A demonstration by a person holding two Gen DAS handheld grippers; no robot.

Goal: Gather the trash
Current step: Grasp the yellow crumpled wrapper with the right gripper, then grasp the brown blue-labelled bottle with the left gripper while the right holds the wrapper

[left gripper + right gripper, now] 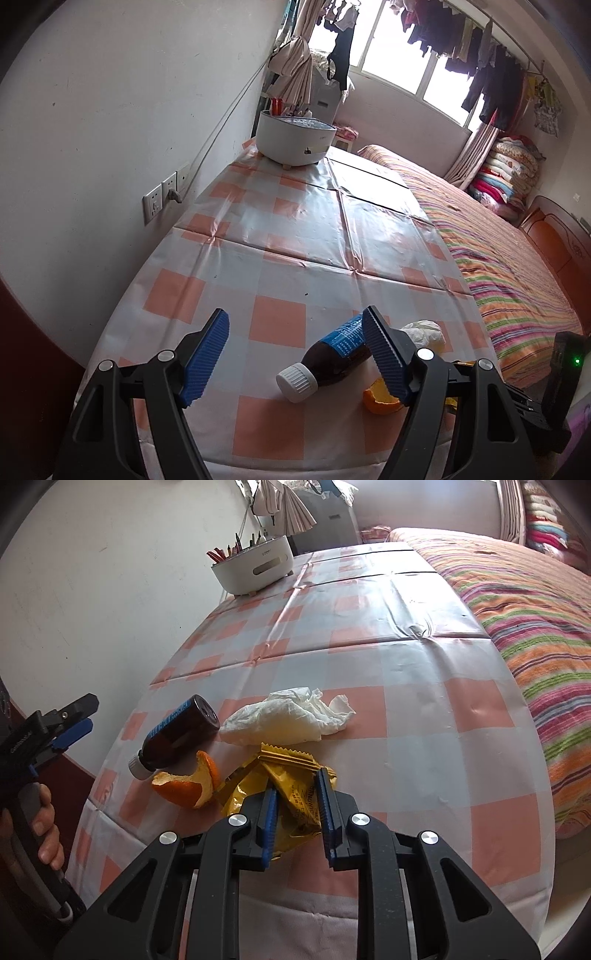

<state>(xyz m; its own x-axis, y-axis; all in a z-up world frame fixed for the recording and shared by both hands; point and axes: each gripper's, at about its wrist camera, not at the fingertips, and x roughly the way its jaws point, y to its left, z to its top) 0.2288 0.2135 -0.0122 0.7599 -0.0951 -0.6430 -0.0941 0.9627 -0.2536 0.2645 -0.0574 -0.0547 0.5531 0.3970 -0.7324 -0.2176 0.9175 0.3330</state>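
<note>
A brown bottle [334, 354] with a blue label and white cap lies on its side on the checked tablecloth; it also shows in the right wrist view [177, 734]. My left gripper [295, 321] is open just in front of it, empty; it also shows at the left edge of the right wrist view [70, 720]. An orange peel [190, 784] lies beside the bottle, also in the left wrist view [380, 397]. A crumpled white tissue [288, 716] lies behind. My right gripper [297, 781] has its jaws around a yellow snack wrapper [284, 786], partly closed on it.
A white round organiser [293, 138] with pens stands at the table's far end, also in the right wrist view [255, 566]. A striped bed [517, 266] runs along the table's right side. A wall with sockets [162, 195] is on the left.
</note>
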